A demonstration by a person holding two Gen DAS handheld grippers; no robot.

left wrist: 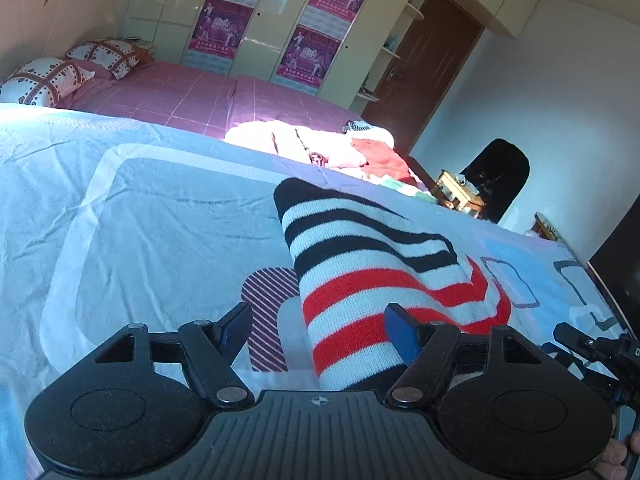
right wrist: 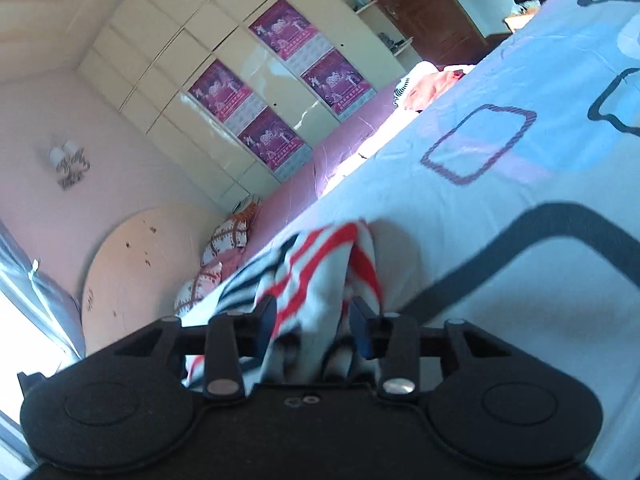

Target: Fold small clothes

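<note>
A: Striped garment (left wrist: 372,280) — where?
B: On the blue bedsheet (left wrist: 140,208), bunched up near both tools.
A: Left tool (left wrist: 320,328)?
B: Wide apart, cloth loose between.
A: Right tool (right wrist: 314,320)?
B: Narrower, fabric between; can't tell if pinched.

We see a knitted garment (left wrist: 360,280) striped white, black and red on a pale blue sheet (left wrist: 120,184) with grey and purple outlined shapes. Beyond lie a pink checked bedspread (left wrist: 180,96), heart-patterned pillows (left wrist: 44,78) and magenta posters (left wrist: 218,30).
</note>
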